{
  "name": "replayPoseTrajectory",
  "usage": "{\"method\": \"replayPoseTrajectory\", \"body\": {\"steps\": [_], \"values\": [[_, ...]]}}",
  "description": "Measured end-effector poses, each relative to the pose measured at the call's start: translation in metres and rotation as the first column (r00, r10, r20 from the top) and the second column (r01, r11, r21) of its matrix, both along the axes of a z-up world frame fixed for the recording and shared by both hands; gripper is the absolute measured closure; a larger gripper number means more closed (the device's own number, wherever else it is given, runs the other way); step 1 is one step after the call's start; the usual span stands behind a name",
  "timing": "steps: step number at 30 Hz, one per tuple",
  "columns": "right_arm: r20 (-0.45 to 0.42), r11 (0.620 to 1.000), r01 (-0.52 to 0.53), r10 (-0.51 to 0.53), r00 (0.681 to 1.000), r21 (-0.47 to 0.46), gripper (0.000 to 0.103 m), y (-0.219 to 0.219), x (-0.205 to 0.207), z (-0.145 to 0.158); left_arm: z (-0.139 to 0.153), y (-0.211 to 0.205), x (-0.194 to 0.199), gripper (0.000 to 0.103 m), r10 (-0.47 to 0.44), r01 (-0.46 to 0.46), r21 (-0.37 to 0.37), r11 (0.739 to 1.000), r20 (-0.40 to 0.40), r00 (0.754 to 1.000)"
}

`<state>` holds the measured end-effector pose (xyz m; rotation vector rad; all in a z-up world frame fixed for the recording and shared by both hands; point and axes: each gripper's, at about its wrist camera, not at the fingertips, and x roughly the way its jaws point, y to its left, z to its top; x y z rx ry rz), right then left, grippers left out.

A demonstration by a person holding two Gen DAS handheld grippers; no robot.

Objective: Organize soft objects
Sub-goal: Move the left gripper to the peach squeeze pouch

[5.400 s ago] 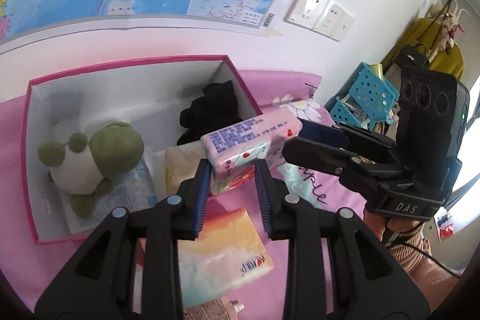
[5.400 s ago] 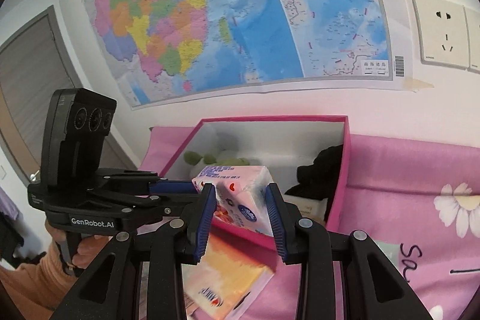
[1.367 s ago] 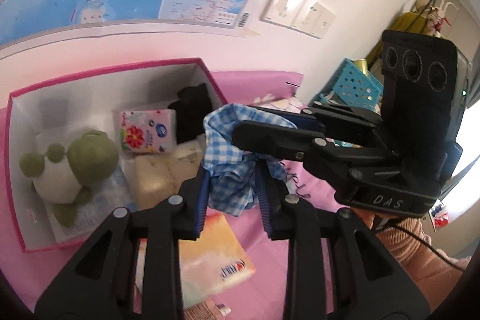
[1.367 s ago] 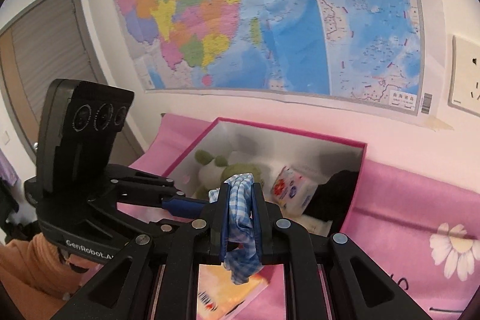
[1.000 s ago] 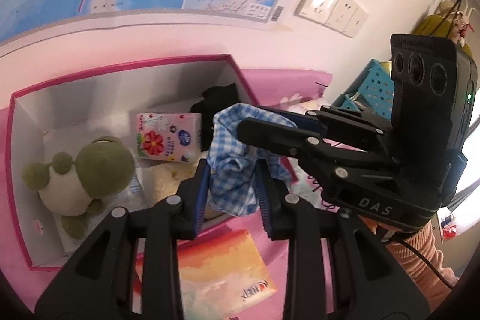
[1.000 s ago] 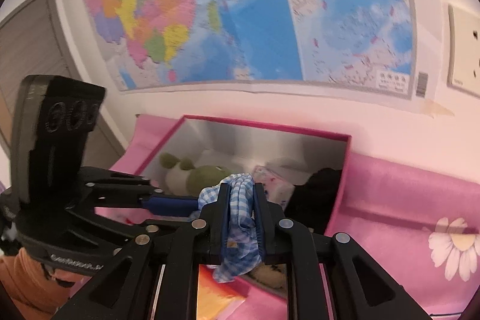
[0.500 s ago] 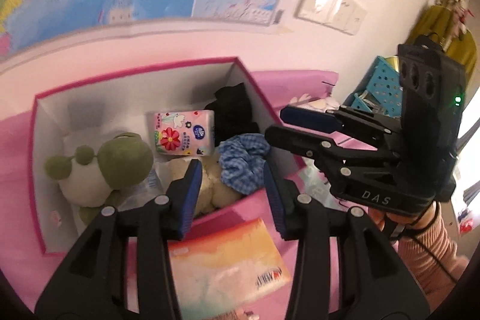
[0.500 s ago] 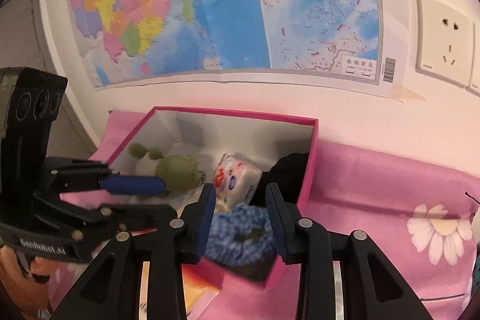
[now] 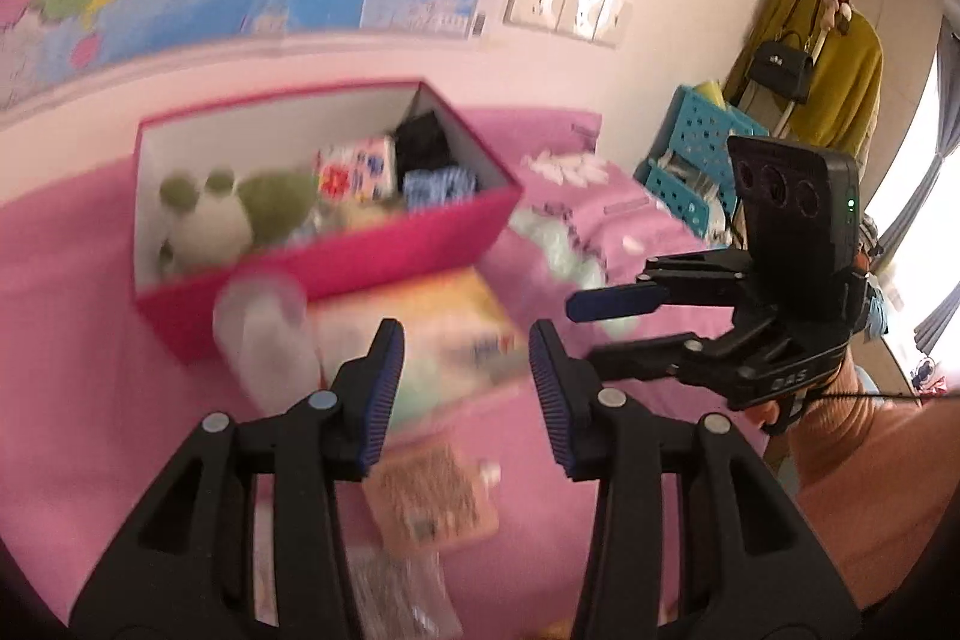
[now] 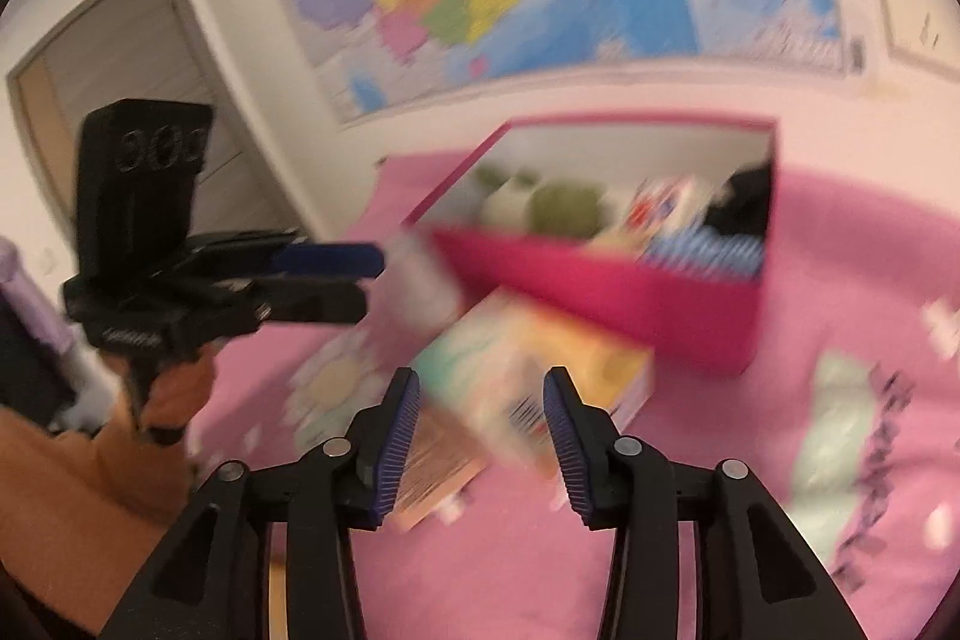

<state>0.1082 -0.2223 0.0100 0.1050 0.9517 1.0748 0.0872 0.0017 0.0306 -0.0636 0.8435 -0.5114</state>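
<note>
The blue checked cloth (image 9: 438, 184) (image 10: 702, 250) lies inside the pink box (image 9: 336, 256) (image 10: 600, 292), at its near right corner. Beside it are a green plush frog (image 9: 270, 202), a flowered tissue pack (image 9: 354, 172) and a black cloth (image 9: 420, 139). My left gripper (image 9: 462, 334) (image 10: 369, 280) is open, empty and drawn back from the box, above an orange tissue pack (image 9: 432, 334) (image 10: 540, 370) on the pink bedspread. My right gripper (image 10: 480, 382) (image 9: 585, 328) has its jaws opening, with nothing between them. Both views are blurred by motion.
A clear bottle-like thing (image 9: 264, 334) and a small orange packet (image 9: 432, 490) lie in front of the box. Blue baskets (image 9: 696, 148) and a hanging yellow garment (image 9: 840, 70) stand at the right. A wall map and sockets (image 9: 564, 10) are behind; a door (image 10: 120, 70) is at the left.
Both grippers were shut on the checked cloth over the box; they let it go into the box, opened, and pulled back toward me.
</note>
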Motion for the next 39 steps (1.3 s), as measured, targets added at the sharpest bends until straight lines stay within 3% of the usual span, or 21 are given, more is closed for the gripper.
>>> {"method": "replayPoseTrajectory", "body": {"steps": [8, 15, 19, 23, 29, 39], "values": [[-0.131, 0.976, -0.216, 0.212, 0.968, -0.012, 0.051, 0.013, -0.073, -0.028, -0.041, 0.014, -0.03, 0.058, 0.031, -0.028, 0.027, 0.999, -0.112, 0.993], [-0.2, 0.95, -0.311, 0.304, 0.931, -0.004, 0.047, 0.025, -0.111, -0.044, -0.064, 0.034, -0.049, 0.058, 0.088, -0.095, -0.028, 0.995, -0.182, 0.979], [-0.237, 0.968, -0.249, 0.247, 0.939, 0.023, 0.047, 0.024, -0.101, -0.051, -0.073, 0.037, -0.052, 0.058, 0.099, -0.108, -0.036, 0.993, -0.204, 0.974], [-0.213, 0.991, -0.133, 0.126, 0.969, -0.02, 0.047, 0.029, -0.081, -0.059, -0.081, 0.035, -0.046, 0.058, 0.109, -0.118, -0.028, 0.993, -0.228, 0.968], [-0.192, 0.997, 0.029, -0.042, 0.98, -0.068, 0.047, 0.036, -0.051, -0.071, -0.091, 0.03, -0.035, 0.058, 0.125, -0.129, 0.0, 0.992, -0.245, 0.961], [-0.208, 0.998, 0.009, -0.021, 0.978, -0.057, 0.049, 0.06, -0.043, -0.08, -0.106, 0.025, -0.027, 0.059, 0.106, -0.117, -0.023, 0.993, -0.287, 0.952]]}}
